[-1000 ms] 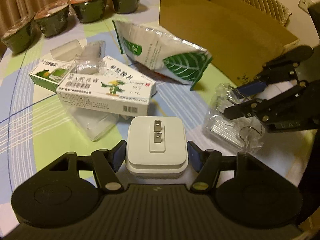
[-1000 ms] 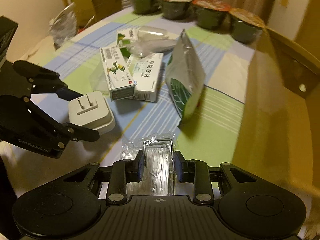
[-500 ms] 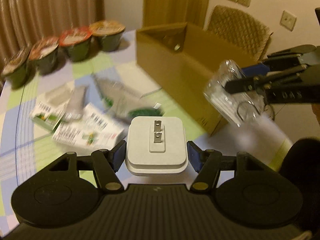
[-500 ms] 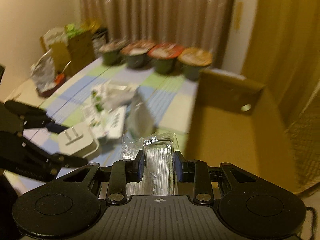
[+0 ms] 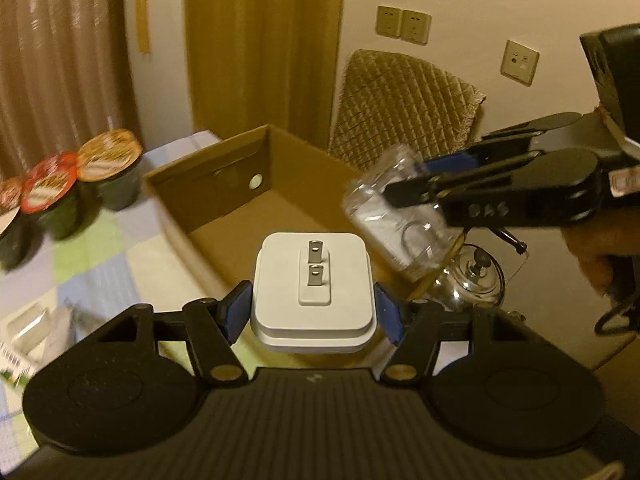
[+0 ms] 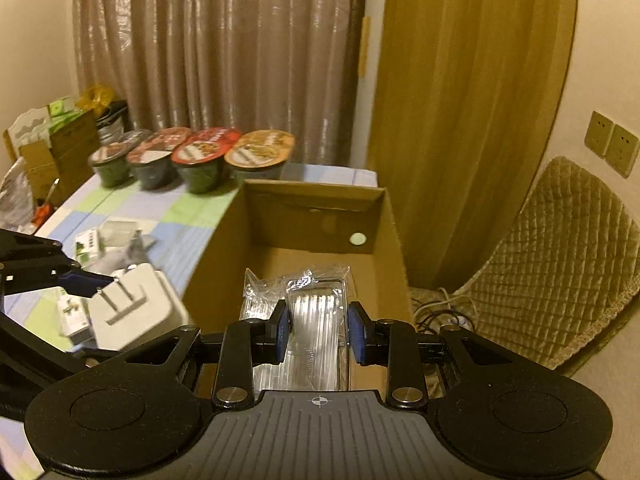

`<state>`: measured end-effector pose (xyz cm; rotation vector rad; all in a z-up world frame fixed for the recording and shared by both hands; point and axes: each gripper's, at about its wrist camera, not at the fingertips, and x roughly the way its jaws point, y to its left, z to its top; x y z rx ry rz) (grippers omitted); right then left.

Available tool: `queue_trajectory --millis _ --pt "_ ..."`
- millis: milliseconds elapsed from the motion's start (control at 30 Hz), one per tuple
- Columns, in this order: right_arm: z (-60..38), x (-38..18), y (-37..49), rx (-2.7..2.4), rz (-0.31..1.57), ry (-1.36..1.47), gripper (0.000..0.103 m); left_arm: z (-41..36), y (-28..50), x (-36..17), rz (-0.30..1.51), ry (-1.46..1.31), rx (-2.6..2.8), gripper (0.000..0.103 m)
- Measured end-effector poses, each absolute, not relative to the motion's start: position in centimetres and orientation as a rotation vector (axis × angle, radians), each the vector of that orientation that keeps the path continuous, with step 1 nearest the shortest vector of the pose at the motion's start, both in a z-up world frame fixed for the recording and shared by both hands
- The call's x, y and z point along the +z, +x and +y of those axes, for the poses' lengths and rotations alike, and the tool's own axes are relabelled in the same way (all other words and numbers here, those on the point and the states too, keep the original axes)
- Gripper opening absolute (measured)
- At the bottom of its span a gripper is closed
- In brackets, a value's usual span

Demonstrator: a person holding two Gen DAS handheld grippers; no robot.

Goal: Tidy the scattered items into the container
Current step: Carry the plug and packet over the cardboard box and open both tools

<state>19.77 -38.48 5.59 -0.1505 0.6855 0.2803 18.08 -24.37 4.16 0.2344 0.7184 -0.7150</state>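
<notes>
Fingers, L: blue pads (image 5: 237, 312) clamped on both sides of white plug (image 5: 313, 289), prongs facing fwd.
Fingers, R: pads (image 6: 281, 333) closed on clear packet (image 6: 316, 320) at its mid; packet sticks out ahead of the tips.
L gripper (image 5: 313, 314): held above table edge, just short of box (image 5: 224, 178) near wall.
R gripper (image 6: 318, 336): over the open box; packet hangs above bare cardboard floor.
Plug, handling: prob. rigid, dense for its size, smooth shell so may slip; flat side faces best for grip, as held now. Not fragile.
Packet, handling: light, crinkly film over a stiffer insert w/ metal ring; film slippery, best pinched across the stiff middle.
Left on table: med boxes (image 6: 86, 242) + other bits, blurred.
Writing: "DAS"-like letters on R gripper side in L view; bowl lids (image 6: 208, 146) and med box print unreadable.
Progress: est. early, box looks empty.
</notes>
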Motion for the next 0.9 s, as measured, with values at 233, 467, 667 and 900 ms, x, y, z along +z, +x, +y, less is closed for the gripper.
queue_trajectory --millis 233,467,667,900 --pt "-39.7 3.9 21.9 0.270 0.709 -0.146 0.033 -27.4 20.1 2.4 0.729 0.282 -0.717 0.060" --pt "-40.5 1.5 23.0 0.255 0.743 -0.137 0.033 -28.3 20.8 0.4 0.752 0.326 -0.725 0.060" --pt "-41.1 0.0 23.3 0.251 0.770 -0.133 0.033 -28.7 21.1 -0.7 0.768 0.327 -0.723 0.060" --pt "-41.4 -0.4 23.5 0.244 0.778 -0.132 0.033 -28.6 21.0 -0.4 0.729 0.347 -0.692 0.076"
